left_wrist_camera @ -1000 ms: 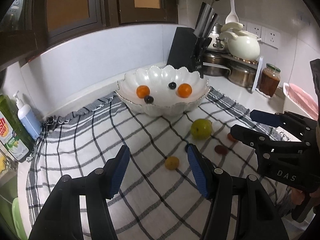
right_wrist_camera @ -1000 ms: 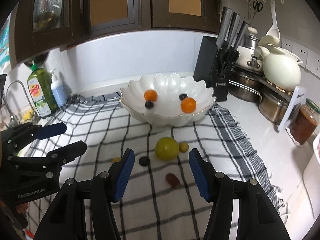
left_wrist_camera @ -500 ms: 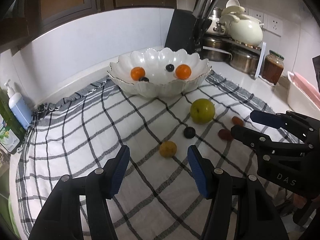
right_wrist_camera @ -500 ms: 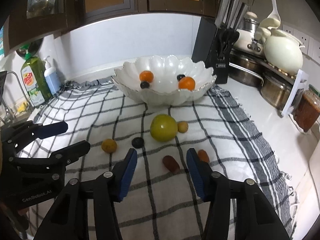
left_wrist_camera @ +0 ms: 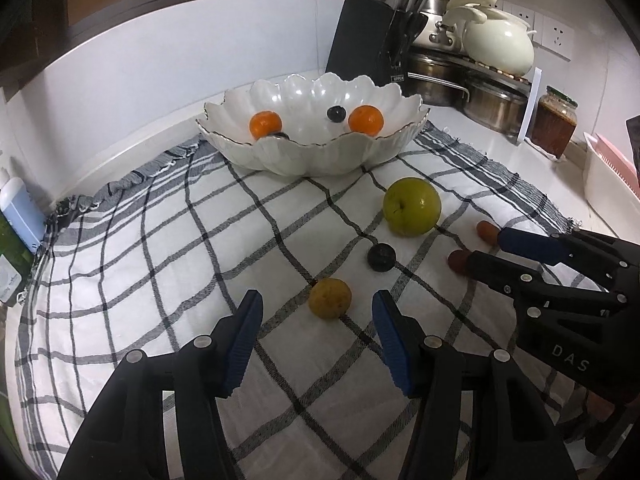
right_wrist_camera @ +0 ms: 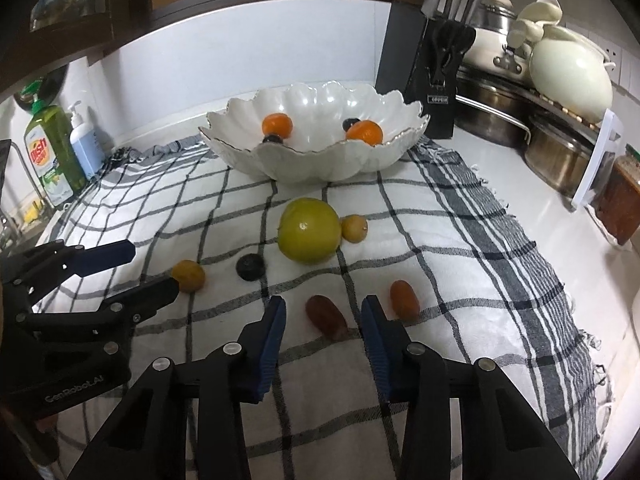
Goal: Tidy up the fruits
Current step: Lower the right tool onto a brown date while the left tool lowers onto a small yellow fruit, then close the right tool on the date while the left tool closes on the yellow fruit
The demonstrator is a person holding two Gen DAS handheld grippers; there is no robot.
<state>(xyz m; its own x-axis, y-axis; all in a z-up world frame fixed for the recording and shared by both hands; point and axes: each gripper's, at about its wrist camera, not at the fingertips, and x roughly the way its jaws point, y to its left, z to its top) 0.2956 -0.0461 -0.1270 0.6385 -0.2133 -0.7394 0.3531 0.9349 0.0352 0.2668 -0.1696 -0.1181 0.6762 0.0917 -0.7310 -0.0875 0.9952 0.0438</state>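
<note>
Left hand-held gripper (left_wrist_camera: 318, 330): jaws standing apart, nothing clamped, having just been closing a little; small yellow fruit (left_wrist_camera: 329, 298) lying just ahead, between the tips and slightly right of centre

Right hand-held gripper (right_wrist_camera: 323, 326): jaws apart, having just been closing; brown date (right_wrist_camera: 326, 317) sitting between the tips untouched, its long axis slanting toward the right pad; this gripper being the nearer to it

Orange-brown date (right_wrist_camera: 405, 298) lying just outside the right finger

Green apple (right_wrist_camera: 309, 230), dark berry (right_wrist_camera: 250, 267): waiting further ahead

White scalloped bowl (right_wrist_camera: 320, 160): standing at the far side, holding two oranges

Surface: checked cloth (left_wrist_camera: 160, 280) covering the tabletop; kitchen, knife block (right_wrist_camera: 424, 80) behind
</note>
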